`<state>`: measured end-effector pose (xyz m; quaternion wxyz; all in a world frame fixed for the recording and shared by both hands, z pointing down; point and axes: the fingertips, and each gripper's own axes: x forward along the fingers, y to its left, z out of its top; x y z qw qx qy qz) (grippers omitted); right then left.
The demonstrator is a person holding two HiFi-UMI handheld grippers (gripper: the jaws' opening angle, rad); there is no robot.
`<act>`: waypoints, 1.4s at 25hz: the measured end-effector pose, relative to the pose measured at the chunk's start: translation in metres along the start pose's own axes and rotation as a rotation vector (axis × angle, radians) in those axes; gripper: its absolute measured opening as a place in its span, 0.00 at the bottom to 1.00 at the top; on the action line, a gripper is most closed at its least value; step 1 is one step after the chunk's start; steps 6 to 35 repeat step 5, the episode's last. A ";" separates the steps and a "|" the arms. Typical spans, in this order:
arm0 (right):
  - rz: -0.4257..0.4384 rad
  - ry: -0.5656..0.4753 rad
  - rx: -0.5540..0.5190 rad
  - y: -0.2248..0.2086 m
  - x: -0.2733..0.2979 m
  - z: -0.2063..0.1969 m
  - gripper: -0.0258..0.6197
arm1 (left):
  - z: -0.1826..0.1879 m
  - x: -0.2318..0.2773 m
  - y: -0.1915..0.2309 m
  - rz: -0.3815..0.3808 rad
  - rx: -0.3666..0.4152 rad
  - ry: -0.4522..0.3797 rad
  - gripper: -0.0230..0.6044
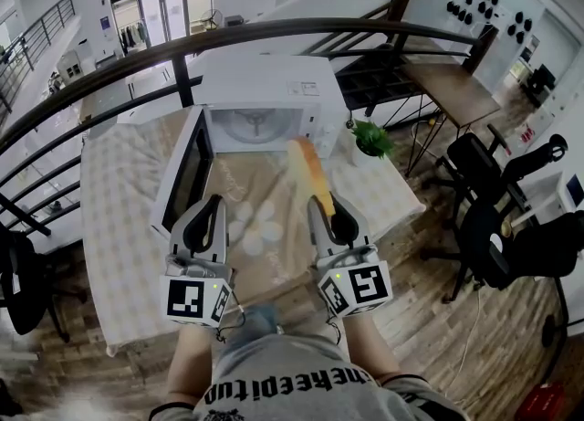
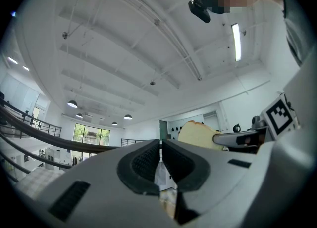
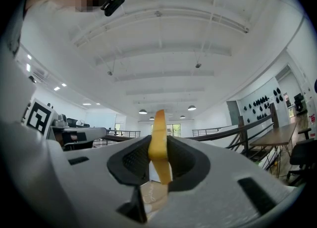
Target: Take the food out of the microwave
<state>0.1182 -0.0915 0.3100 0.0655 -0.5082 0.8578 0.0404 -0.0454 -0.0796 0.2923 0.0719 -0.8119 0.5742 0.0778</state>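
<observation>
The right gripper [image 1: 326, 209] is clamping the bread slice [image 1: 308, 169] by its near end, already outside the open microwave [image 1: 274, 90], its length pointing toward 11 o'clock, while the left gripper [image 1: 208, 214] is waiting closed and empty at 9 o'clock.

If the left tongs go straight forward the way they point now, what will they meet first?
Probably the microwave, near the hinge side of its open door. The left tongs point there, but depth is unclear.

Table [image 1: 109, 182] covered by a pale checked cloth [image 1: 128, 264], white microwave [image 1: 265, 90] set toward its far edge — door [image 1: 185, 177] swung open to the left, small potted plant [image 1: 372, 140] placed just beside the microwave's right side.
</observation>
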 end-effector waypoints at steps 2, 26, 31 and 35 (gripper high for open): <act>0.000 -0.003 0.000 0.001 -0.002 0.001 0.18 | 0.001 -0.002 0.000 0.001 -0.001 0.000 0.06; -0.001 -0.004 0.000 0.003 -0.005 0.002 0.18 | 0.001 -0.006 -0.001 0.004 -0.001 0.000 0.06; -0.001 -0.004 0.000 0.003 -0.005 0.002 0.18 | 0.001 -0.006 -0.001 0.004 -0.001 0.000 0.06; -0.001 -0.004 0.000 0.003 -0.005 0.002 0.18 | 0.001 -0.006 -0.001 0.004 -0.001 0.000 0.06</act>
